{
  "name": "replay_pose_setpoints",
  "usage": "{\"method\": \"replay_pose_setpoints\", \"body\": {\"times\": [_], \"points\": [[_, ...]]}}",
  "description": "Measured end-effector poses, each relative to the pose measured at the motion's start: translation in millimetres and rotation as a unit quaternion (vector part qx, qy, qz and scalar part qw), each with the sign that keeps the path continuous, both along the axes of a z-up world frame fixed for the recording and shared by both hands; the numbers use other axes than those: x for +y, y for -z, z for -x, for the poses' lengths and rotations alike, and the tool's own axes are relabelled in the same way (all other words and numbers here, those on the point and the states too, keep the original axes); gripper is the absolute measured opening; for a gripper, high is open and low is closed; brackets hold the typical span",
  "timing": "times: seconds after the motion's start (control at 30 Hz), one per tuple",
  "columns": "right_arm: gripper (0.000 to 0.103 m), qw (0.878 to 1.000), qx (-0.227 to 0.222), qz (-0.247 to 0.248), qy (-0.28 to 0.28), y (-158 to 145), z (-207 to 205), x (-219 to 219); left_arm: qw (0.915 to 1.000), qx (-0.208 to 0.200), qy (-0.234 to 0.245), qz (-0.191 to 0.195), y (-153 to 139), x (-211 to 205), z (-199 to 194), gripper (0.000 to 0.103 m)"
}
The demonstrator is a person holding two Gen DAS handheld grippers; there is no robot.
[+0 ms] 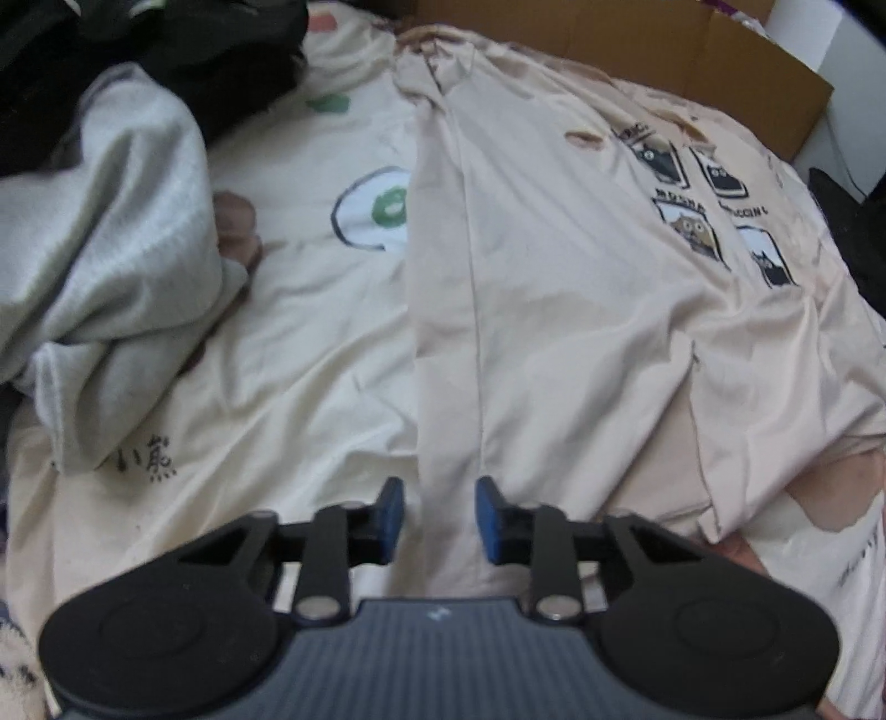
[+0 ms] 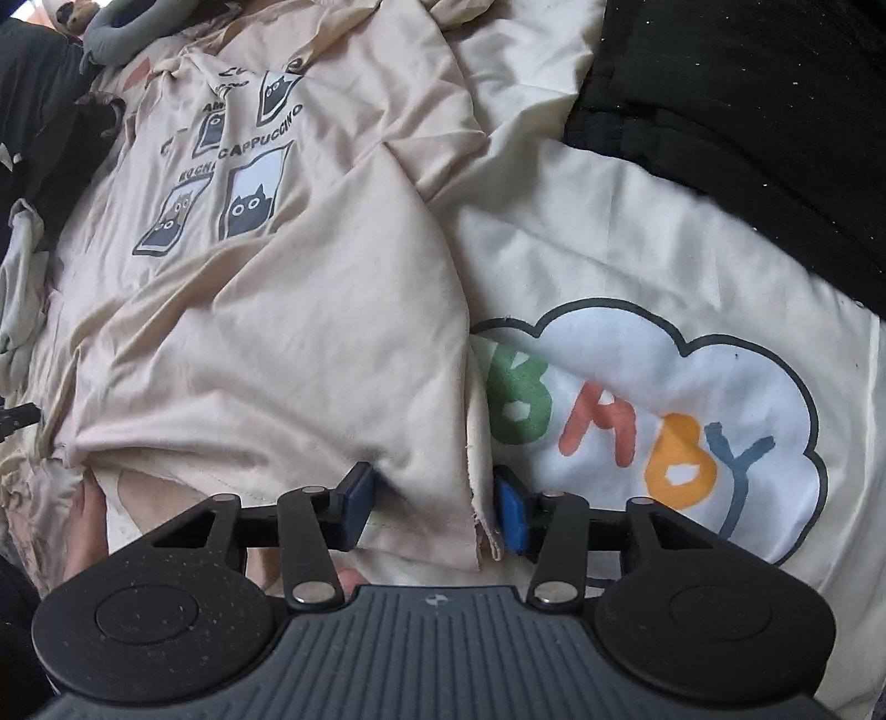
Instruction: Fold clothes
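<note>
A beige T-shirt [image 1: 554, 310] with a print of cats in cups lies spread on a cream bedsheet [image 1: 288, 354], its left side folded in along a straight edge. My left gripper [image 1: 440, 515] hovers low over that folded edge near the hem. Its blue pads [image 1: 394, 512] stand apart, with flat cloth lying between them. In the right wrist view the same shirt [image 2: 288, 310] fills the left half. My right gripper [image 2: 434, 507] straddles the shirt's frayed hem corner [image 2: 476, 498]. There is a gap on either side of the cloth, so the pads do not press on it.
A crumpled grey garment [image 1: 111, 232] and dark clothes [image 1: 166, 44] lie to the left of the shirt. A cardboard box [image 1: 692, 55] stands behind it. On the other side are a black garment [image 2: 747, 122] and a "BABY" cloud print [image 2: 664, 410] on the sheet.
</note>
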State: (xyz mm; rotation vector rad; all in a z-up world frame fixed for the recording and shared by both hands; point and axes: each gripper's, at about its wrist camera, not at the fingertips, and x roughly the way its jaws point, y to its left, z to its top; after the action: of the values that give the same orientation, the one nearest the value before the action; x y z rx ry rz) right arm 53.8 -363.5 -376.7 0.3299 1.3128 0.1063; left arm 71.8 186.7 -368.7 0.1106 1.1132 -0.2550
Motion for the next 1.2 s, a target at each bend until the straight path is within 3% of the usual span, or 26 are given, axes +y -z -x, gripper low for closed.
{"method": "replay_pose_setpoints", "body": {"times": [0.1,0.33,0.37,0.43,0.57,0.9,0.93,1.07,1.2], "points": [[0.036,1.000,0.002,0.011,-0.004,1,0,4,0.9995,-0.022,0.017,-0.016,-3,-13,7,0.027],[0.008,1.000,0.004,0.014,-0.008,-1,1,6,0.9995,0.008,0.002,-0.031,28,-21,1,0.027],[0.007,1.000,0.004,0.015,-0.009,-2,1,7,0.9994,0.004,0.007,-0.035,28,-24,1,0.024],[0.003,1.000,0.004,0.018,-0.011,-5,1,8,0.9989,0.004,0.021,-0.042,27,-27,0,0.003],[0.001,1.000,0.005,0.020,-0.016,-12,2,11,0.9991,0.001,0.018,-0.038,14,-21,-1,0.001],[0.004,0.999,0.004,-0.005,-0.033,-31,4,20,0.9989,0.001,-0.035,-0.031,-21,27,-5,0.000],[0.007,0.999,0.002,-0.009,-0.032,-33,4,20,0.9987,0.002,-0.038,-0.033,-20,31,-6,0.000],[0.038,0.999,-0.010,-0.015,-0.034,-44,-3,18,0.9964,0.011,-0.070,-0.046,-14,49,-9,0.000],[0.040,0.999,-0.024,-0.011,-0.040,-55,-12,15,0.9929,0.026,-0.108,-0.043,-8,73,-9,0.000]]}}
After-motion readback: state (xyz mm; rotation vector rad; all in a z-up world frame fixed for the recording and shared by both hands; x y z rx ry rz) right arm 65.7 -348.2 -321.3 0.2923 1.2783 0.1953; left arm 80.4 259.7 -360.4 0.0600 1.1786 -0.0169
